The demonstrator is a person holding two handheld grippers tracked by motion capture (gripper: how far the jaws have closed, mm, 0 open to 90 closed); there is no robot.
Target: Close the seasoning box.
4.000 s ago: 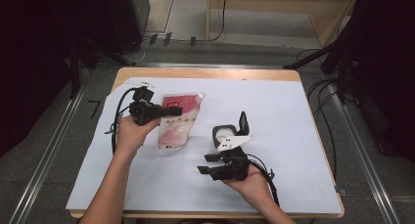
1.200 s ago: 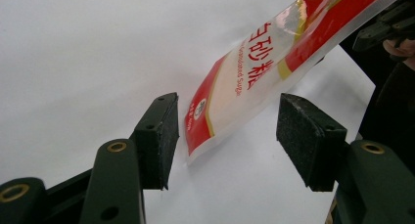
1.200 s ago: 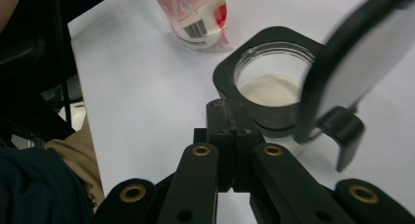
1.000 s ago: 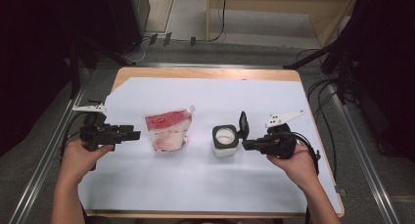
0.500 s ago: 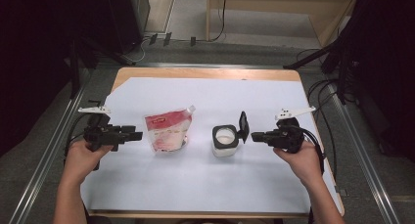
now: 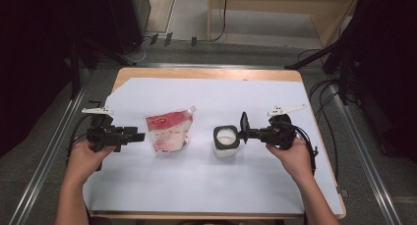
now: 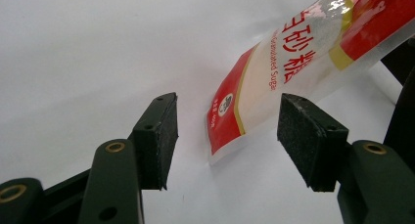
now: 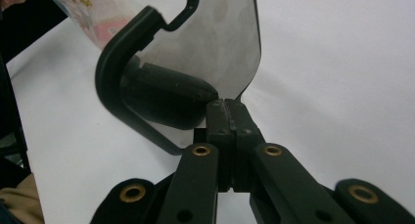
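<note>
Right now the right gripper (image 6: pixel 244 131) is pinched on the jar's flip lid (image 8: pixel 215 48) while the left gripper (image 6: pixel 139 136), jaws apart w/ nothing held, sits beside the sugar pouch (image 6: pixel 169 130) lying mid-table, so a tug could tip the jar (image 6: pixel 226 141).

Both forearms are bare, no sleeves on show. Each hand-held gripper is a chunky black thing: the left hand-held gripper (image 6: pixel 139 135) and the right hand-held gripper (image 6: pixel 244 131) both carry a pale three-cornered plate on top and trail a black cable off the back. Up close, in the left gripper view, the jaws are dark, greenish-black arms with brass-coloured rivets at the pivots and small screw holes, ending in flat rectangular blocks faced with rough black pads (image 7: pixel 297 136). The right gripper view has the same linkage, brass eyelets included.
</note>
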